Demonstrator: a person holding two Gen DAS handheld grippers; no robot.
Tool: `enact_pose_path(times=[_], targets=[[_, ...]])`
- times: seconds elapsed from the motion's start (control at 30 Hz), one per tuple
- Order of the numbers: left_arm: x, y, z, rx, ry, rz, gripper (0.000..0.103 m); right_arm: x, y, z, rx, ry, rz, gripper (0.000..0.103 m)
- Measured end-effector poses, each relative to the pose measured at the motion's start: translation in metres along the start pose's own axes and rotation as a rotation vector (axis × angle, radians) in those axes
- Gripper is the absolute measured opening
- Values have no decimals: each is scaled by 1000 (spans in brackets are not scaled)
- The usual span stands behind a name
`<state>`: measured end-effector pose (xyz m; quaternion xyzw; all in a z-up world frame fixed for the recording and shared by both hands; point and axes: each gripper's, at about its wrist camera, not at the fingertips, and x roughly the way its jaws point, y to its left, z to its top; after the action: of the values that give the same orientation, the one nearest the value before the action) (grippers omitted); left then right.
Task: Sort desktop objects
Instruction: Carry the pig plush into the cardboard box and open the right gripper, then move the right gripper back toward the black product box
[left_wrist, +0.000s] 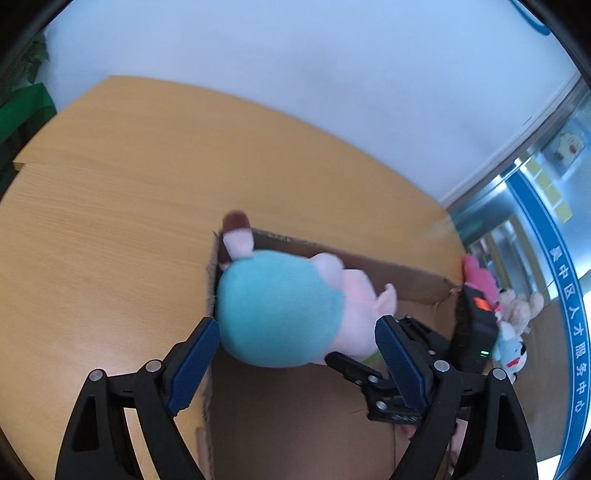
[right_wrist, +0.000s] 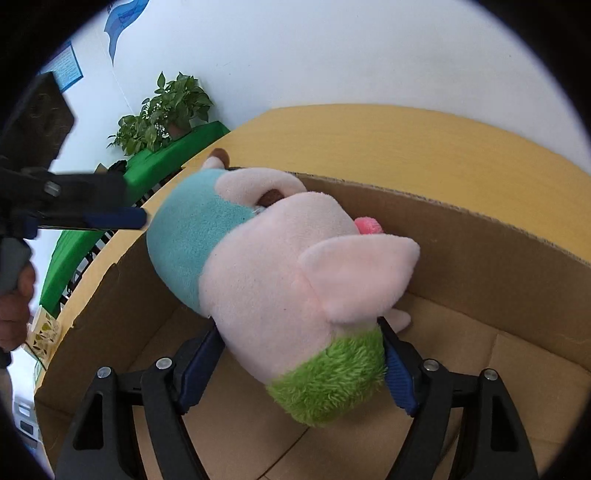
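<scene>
Trouble, as I judge it, lies in how I let go: my right gripper (right_wrist: 301, 363) is clenched on the plush pig (right_wrist: 280, 280) at its head end, pink fabric and green tuft pinched between the blue pads (right_wrist: 397, 373), and the toy hangs over the open cardboard box (right_wrist: 480, 236) with its teal body and one hoof near the box's far left corner. If I release while the body still overhangs that wall, the soft toy could tip out onto the wooden table (left_wrist: 110, 221); the plush also compresses, so it may slide in the pinch. My left gripper (left_wrist: 297, 354) stands released, its jaws spread wide either side of the teal rump without visibly pressing it, and closing it carelessly could knock the toy or strike the right gripper, whose black frame sits just beside it. From the left wrist I see more plush toys (left_wrist: 513, 314) waiting at the table's right edge beyond the box, hidden from the other camera. From the right wrist I see the pinch itself, the bare box floor, and a potted plant (right_wrist: 166, 110).
</scene>
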<state>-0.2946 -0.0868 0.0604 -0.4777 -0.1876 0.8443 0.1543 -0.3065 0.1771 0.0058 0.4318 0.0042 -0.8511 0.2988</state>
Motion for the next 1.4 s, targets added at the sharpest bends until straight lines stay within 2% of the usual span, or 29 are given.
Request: enact_pose_path(times=[0.1,0.2,0.27,0.33,0.47,0.57,0.63,0.77,0.83,0.93,1.17,1.2,1.3,1.4], targets=[[-35,-4,-13,33,-65,10,88,-3,-3,-10,-3,6,-14,84],[-55,-18,-32,93,-110,54,91,-1,7,-11,9,33,-38,85],[-71,-18,-44,123,-135,70,91,-8,13,-8,6,18,-53,85],[-94,-10,-56,139,-163,97,91,-30,22,-6,-2,-5,-59,85],[-114,-34,-81,214,-257,138,92,-90,40,-21,-25,-70,-111,85],[-129,-52,-107,283,-319,183,94,-144,58,-51,-55,-149,-185,86],[-137,-64,-126,317,-340,194,101,-176,67,-78,-62,-187,-216,88],[-146,-80,-164,350,-366,205,102,-221,84,-136,-33,-216,-261,89],[-152,-84,-179,343,-358,178,102,-242,84,-164,-23,-220,-277,89],[-163,-90,-198,340,-354,154,102,-258,87,-189,-17,-197,-308,89],[-194,-109,-232,386,-547,363,102,-273,93,-207,43,-221,-397,89],[-196,-110,-238,393,-559,377,102,-272,92,-210,55,-212,-431,89],[-194,-111,-251,406,-504,347,102,-270,94,-214,81,-217,-469,89],[-189,-114,-262,391,-481,324,102,-272,98,-216,92,-240,-498,89]])
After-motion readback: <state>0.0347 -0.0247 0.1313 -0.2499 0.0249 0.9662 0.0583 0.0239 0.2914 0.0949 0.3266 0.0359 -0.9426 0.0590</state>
